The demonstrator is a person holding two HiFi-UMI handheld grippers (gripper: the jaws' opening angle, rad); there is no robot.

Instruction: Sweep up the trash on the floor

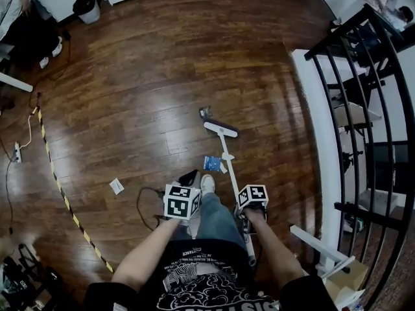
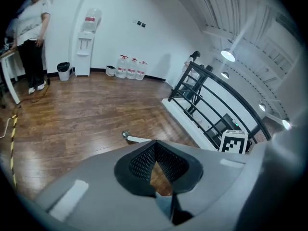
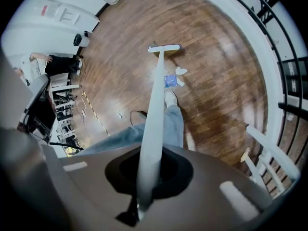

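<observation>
Right: broom gripped, trash lies short of the head

R gripper (image 3: 147,177) jaws clamped on broom handle (image 3: 155,105). L gripper (image 2: 156,170) pads pressed together, nothing seen btwn them. Just past shoe (image 1: 207,183): blue packet (image 1: 212,163) w/ white scrap (image 1: 224,168), beside the handle. Farther: broom head (image 1: 220,129), small dark bit (image 1: 205,113) just beyond it. Paper slip (image 1: 116,186) well off to the left. Best approach, I'd say: keep head flat, short strokes, gather pieces into one pile.

You stand on a dark wood floor (image 1: 162,57); a black railing (image 1: 337,34) runs at your right; 3 water jugs (image 2: 130,67) line the white wall (image 2: 154,37).
</observation>
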